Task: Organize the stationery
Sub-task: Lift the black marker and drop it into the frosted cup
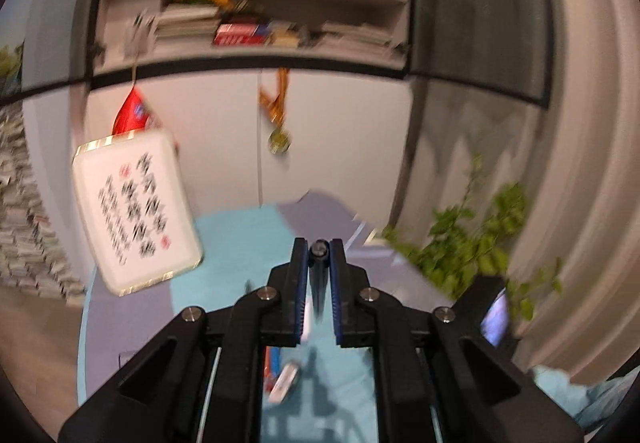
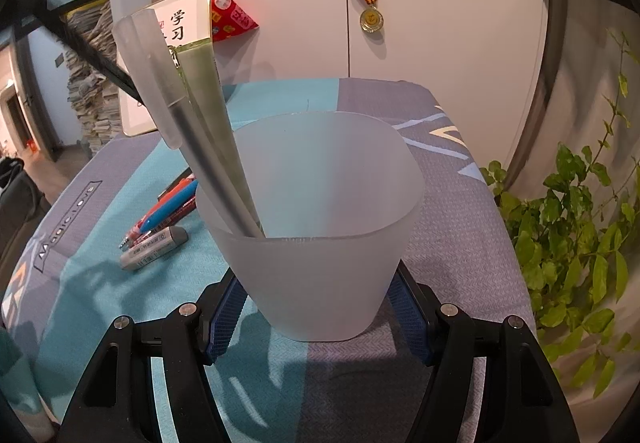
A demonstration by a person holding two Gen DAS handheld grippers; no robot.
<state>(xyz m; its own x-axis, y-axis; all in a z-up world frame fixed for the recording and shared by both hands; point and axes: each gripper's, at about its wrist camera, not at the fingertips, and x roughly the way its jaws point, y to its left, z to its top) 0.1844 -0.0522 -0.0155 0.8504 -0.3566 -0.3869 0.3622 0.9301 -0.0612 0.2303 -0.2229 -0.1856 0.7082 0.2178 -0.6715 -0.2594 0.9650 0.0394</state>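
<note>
In the left wrist view my left gripper [image 1: 320, 249] is shut on a dark pen [image 1: 320, 275] and holds it above the table, end toward the camera. In the right wrist view my right gripper [image 2: 318, 307] is shut on a frosted plastic cup [image 2: 316, 235] that stands on the cloth. Two items lean in the cup to the left: a frosted pen [image 2: 176, 99] and a green ruler [image 2: 208, 99]. Red and blue pens [image 2: 168, 211] and a grey marker [image 2: 154, 247] lie on the table left of the cup. A marker [image 1: 285, 381] also shows below the left gripper.
The table has a blue and grey cloth [image 2: 460, 203]. A white calligraphy board [image 1: 134, 211] leans at the back left. A leafy plant [image 2: 580, 243] stands at the right. White cupboard doors with a hanging medal [image 2: 371, 19] are behind, with bookshelves [image 1: 256, 3] above.
</note>
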